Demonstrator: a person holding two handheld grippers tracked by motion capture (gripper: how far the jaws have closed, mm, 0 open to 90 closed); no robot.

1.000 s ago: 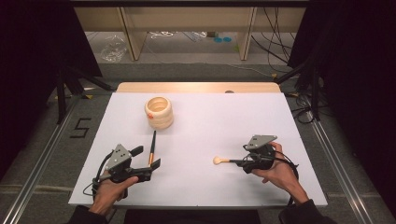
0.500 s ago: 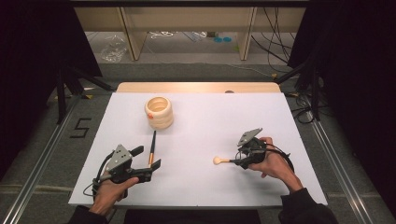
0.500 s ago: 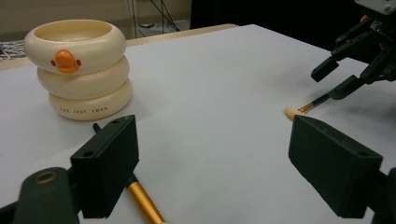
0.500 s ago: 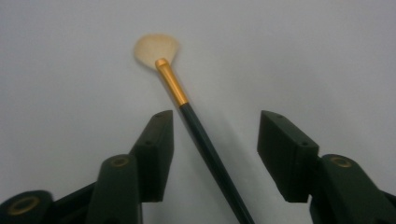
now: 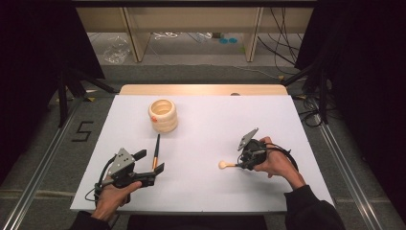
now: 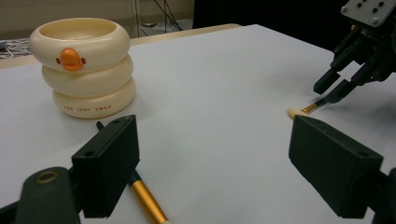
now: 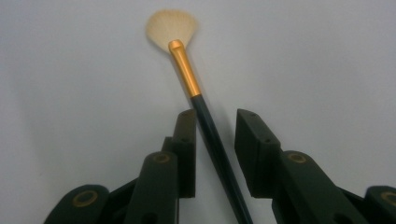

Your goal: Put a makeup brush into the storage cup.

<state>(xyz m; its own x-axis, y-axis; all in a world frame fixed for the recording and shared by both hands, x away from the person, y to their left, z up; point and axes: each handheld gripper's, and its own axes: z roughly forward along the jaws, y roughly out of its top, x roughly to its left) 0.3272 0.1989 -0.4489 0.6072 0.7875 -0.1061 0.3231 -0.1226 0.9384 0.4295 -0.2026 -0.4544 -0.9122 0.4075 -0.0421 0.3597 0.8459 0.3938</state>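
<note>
A fan brush point(image 5: 224, 165) with a cream head, gold ferrule and dark handle lies on the white table point(image 5: 215, 120). My right gripper point(image 5: 241, 164) straddles its handle point(image 7: 187, 74). The jaws have just been closing; the handle rests against one pad, with a gap to the other. In the right gripper view the gripper point(image 7: 215, 135) points along the brush. My left gripper point(image 5: 151, 161) stands open at the front left. A second brush point(image 5: 156, 152) with a gold band point(image 6: 147, 203) lies by its near jaw. A cream ringed cup point(image 5: 163, 116) with an orange mark point(image 6: 84, 70) stands behind.
The left gripper view shows the right gripper point(image 6: 334, 88) far off, over the fan brush point(image 6: 301, 110). A wooden strip point(image 5: 201, 89) edges the table's far side. Metal rails point(image 5: 43, 163) run along both sides on the floor.
My right gripper has slid left along the fan brush handle, rolled over, and its jaws have narrowed around the handle. The left hand has stayed put.
</note>
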